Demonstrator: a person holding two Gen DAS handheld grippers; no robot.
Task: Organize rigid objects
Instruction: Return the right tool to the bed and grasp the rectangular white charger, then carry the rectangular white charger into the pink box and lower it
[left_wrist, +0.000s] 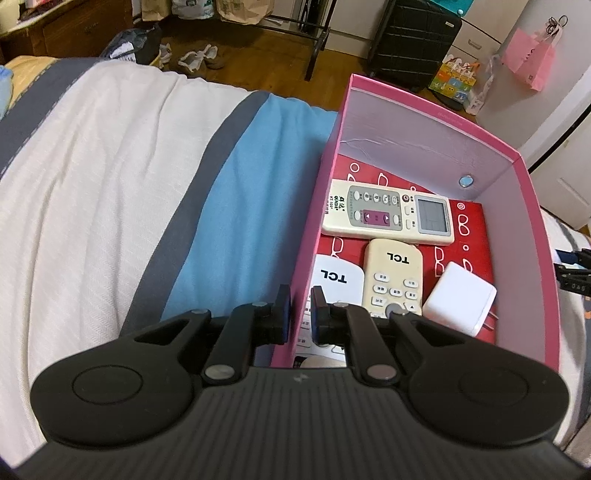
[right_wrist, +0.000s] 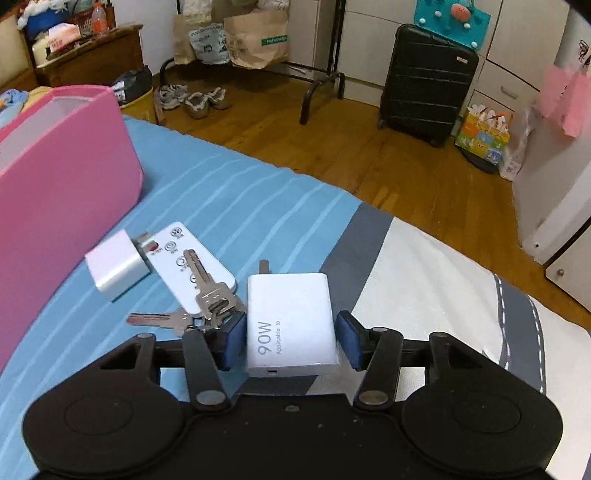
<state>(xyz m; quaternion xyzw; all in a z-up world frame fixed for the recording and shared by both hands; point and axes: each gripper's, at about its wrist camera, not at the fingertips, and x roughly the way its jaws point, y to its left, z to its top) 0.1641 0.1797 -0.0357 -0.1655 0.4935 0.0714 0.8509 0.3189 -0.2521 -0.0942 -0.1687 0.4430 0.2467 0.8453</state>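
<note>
The step in hand looks like picking up the white 90W charger (right_wrist: 293, 325), which lies flat on the bed near its foot edge, to carry it to the pink box (right_wrist: 62, 184). To do it well, centre the right gripper (right_wrist: 291, 341) on the charger's flat sides, clear of the keys (right_wrist: 207, 295) touching the left pad, then squeeze squarely. Its fingers (right_wrist: 351, 339) are spread about the charger, neither pad clearly pressing it. The left gripper (left_wrist: 300, 314) pinches the box's side wall (left_wrist: 314, 236), steadying it.
</note>
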